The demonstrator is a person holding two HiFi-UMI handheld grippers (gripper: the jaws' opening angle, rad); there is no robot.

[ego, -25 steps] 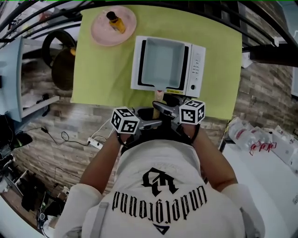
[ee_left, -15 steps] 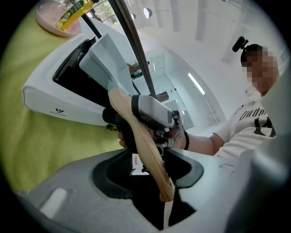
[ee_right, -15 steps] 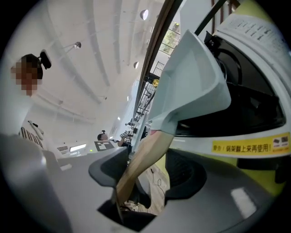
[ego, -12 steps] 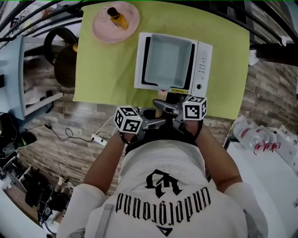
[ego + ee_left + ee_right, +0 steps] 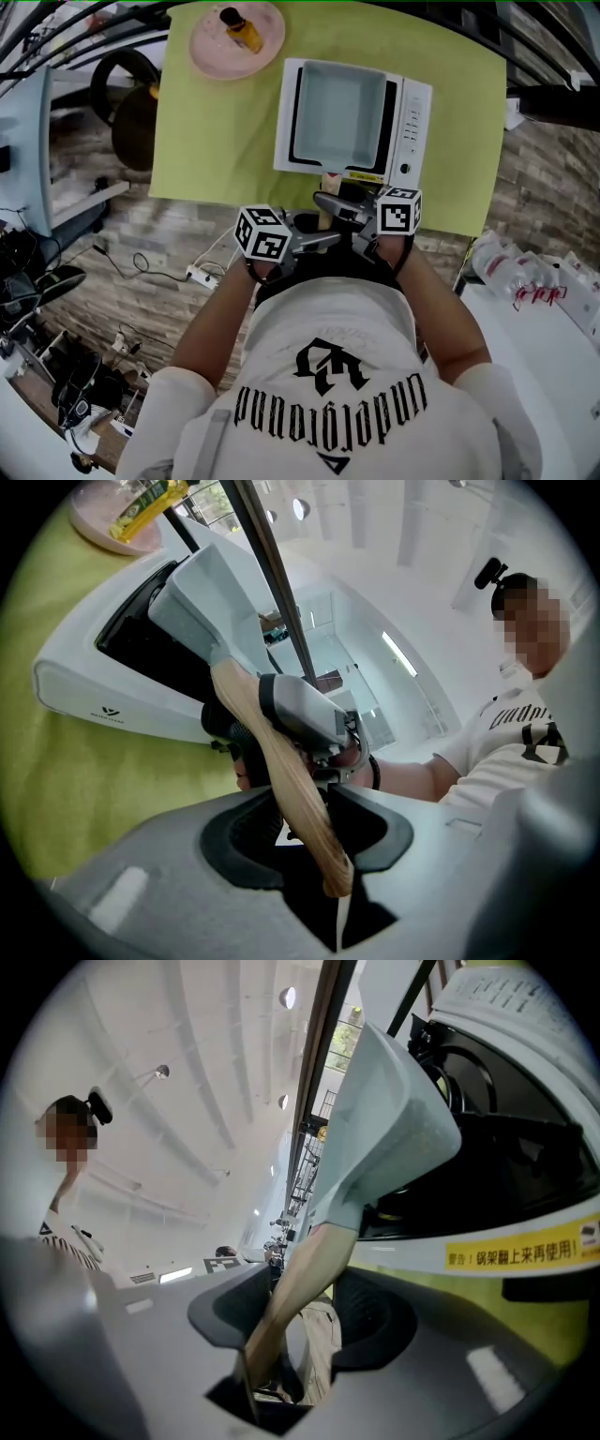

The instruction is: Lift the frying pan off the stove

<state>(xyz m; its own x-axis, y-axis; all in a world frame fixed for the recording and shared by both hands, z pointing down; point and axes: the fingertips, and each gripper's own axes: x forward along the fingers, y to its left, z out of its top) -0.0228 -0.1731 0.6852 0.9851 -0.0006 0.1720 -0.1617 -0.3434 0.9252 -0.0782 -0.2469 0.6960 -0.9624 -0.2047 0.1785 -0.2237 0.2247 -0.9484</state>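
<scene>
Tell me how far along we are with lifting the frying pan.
Done: the left tool is clamped on the wooden handle. In hand: the right tool has the handle between its jaws, which are closing but not yet pressing. Left: the frying pan sits on the stove; the lift has not begun.

Head view: pan handle point(image 5: 327, 187) mostly hidden; stove panel point(image 5: 409, 120) labels unreadable.
</scene>
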